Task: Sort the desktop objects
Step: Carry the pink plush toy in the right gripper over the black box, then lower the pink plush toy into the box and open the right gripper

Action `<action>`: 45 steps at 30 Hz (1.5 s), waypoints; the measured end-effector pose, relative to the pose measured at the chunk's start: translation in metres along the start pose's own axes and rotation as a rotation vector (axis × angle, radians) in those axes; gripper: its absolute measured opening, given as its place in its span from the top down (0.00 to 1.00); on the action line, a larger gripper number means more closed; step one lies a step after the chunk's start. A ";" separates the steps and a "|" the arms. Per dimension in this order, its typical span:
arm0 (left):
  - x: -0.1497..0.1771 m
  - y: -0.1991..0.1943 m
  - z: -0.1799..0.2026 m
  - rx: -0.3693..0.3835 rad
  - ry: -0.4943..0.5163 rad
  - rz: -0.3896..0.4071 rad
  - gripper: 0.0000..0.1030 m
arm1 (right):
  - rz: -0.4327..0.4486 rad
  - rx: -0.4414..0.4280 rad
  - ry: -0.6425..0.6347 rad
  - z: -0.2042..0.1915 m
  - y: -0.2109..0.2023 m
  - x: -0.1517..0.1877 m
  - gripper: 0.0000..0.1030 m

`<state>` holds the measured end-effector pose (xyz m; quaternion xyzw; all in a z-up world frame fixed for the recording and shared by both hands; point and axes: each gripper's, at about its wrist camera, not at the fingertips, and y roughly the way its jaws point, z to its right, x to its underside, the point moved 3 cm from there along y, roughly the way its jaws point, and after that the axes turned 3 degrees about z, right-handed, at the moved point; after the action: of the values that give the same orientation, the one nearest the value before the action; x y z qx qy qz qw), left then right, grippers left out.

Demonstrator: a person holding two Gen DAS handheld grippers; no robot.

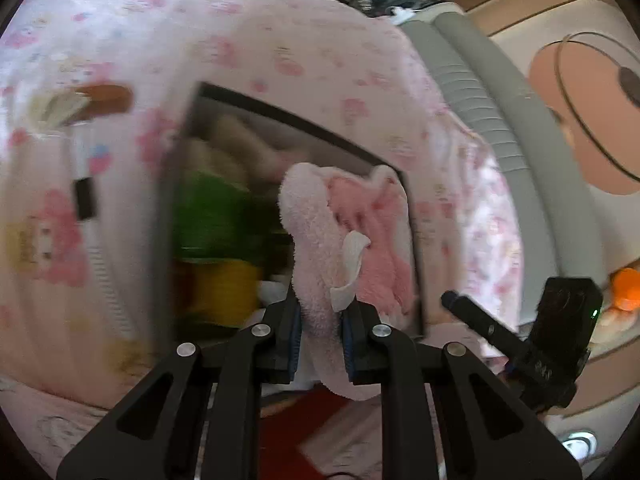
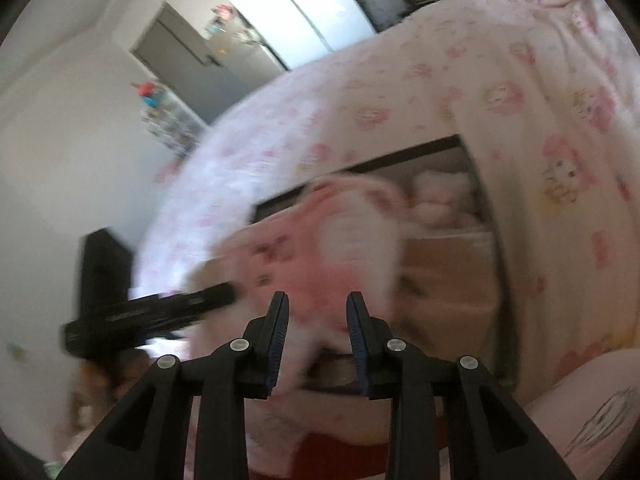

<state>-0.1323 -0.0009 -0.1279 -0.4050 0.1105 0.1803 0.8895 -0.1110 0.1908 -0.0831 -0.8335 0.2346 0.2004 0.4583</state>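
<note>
My left gripper (image 1: 320,322) is shut on a fluffy pink plush toy (image 1: 344,236) with a white label, held over the black-rimmed open storage box (image 1: 304,120). The box holds soft toys, among them green (image 1: 212,216) and yellow (image 1: 228,292) ones. In the right wrist view my right gripper (image 2: 318,320) is open and empty, close to the same blurred pink plush (image 2: 340,248) and the box (image 2: 400,156). The other gripper's black finger (image 2: 160,312) shows at the left there, and the right gripper (image 1: 520,340) shows at the lower right of the left wrist view.
The box sits on a pink cartoon-print bedsheet (image 1: 280,40). A brown object (image 1: 100,100) and a white cable with a black plug (image 1: 84,196) lie on the sheet at left. A grey padded bed edge (image 1: 500,120) runs at right. A red surface (image 1: 304,432) lies below.
</note>
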 end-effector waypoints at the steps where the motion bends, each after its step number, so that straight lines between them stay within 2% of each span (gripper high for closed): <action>1: 0.000 0.000 -0.005 -0.021 0.001 -0.001 0.85 | -0.014 0.022 0.004 0.003 0.007 -0.002 0.75; 2: -0.002 0.000 -0.009 -0.046 0.004 0.001 0.85 | -0.026 0.021 0.014 0.006 0.014 -0.003 0.74; 4: -0.003 0.001 -0.012 -0.072 0.008 0.004 0.83 | -0.042 -0.007 0.040 0.015 0.023 -0.007 0.67; 5: -0.005 0.002 -0.014 -0.073 0.002 0.001 0.81 | -0.049 -0.020 0.051 0.019 0.027 -0.008 0.58; 6: -0.005 0.003 -0.015 -0.067 -0.005 -0.005 0.79 | -0.061 -0.023 0.059 0.022 0.033 -0.009 0.53; 8: -0.005 0.003 -0.018 -0.054 -0.005 -0.006 0.76 | -0.087 -0.014 0.072 0.025 0.046 -0.011 0.53; 12: -0.004 0.012 -0.019 -0.071 -0.004 -0.011 0.76 | -0.113 -0.039 0.076 0.027 0.069 -0.014 0.53; 13: -0.004 0.014 -0.020 -0.075 0.000 -0.011 0.76 | -0.115 -0.045 0.072 0.027 0.073 -0.014 0.55; 14: -0.005 0.015 -0.018 -0.081 0.009 -0.010 0.76 | -0.115 -0.055 0.064 0.025 0.076 -0.015 0.70; 15: -0.005 0.015 -0.016 -0.080 0.019 -0.006 0.79 | -0.126 -0.073 0.055 0.023 0.076 -0.014 0.79; 16: -0.005 0.015 -0.014 -0.076 0.033 -0.002 0.82 | -0.125 -0.087 0.049 0.019 0.073 -0.014 0.80; 19: -0.009 0.010 -0.001 -0.048 0.080 0.016 0.84 | -0.090 -0.069 0.004 0.008 0.056 -0.013 0.84; 22: -0.012 0.007 0.011 -0.029 0.123 0.027 0.84 | -0.048 -0.087 0.003 0.000 0.028 -0.008 0.85; 25: -0.012 0.009 0.016 -0.015 0.133 0.012 0.84 | -0.027 -0.038 0.021 -0.001 0.009 0.006 0.84; 27: -0.009 0.016 0.013 -0.047 0.134 -0.005 0.83 | -0.074 0.009 0.039 0.006 0.014 0.018 0.80; 29: -0.006 0.026 0.008 -0.123 0.143 -0.030 0.80 | -0.140 0.072 0.033 0.016 0.027 0.031 0.71; 30: -0.005 0.029 0.005 -0.141 0.147 -0.042 0.78 | -0.167 0.106 0.026 0.020 0.031 0.035 0.71; 32: -0.005 0.032 0.002 -0.183 0.151 -0.057 0.74 | -0.162 0.109 0.018 0.023 0.027 0.037 0.70; 35: -0.008 0.020 0.000 -0.257 0.178 -0.015 0.72 | -0.101 0.147 -0.020 0.020 0.008 0.025 0.70; 37: -0.009 0.009 0.002 -0.220 0.168 0.023 0.72 | -0.042 0.174 -0.047 0.018 -0.005 0.014 0.66; 39: -0.006 0.006 0.006 -0.166 0.158 0.026 0.72 | 0.021 0.146 -0.053 0.020 -0.012 0.004 0.58; 40: -0.003 0.006 0.008 -0.152 0.158 0.022 0.71 | 0.024 0.132 -0.045 0.022 -0.008 -0.001 0.57; 43: 0.011 0.010 0.019 -0.109 0.172 0.016 0.71 | -0.071 0.144 0.045 0.045 0.021 -0.004 0.57; 45: 0.020 0.017 0.026 -0.041 0.176 -0.009 0.71 | -0.119 0.096 0.089 0.049 0.037 0.001 0.57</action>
<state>-0.1198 0.0333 -0.1297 -0.4378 0.1827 0.1423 0.8687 -0.1372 0.2153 -0.1327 -0.8311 0.2142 0.1242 0.4979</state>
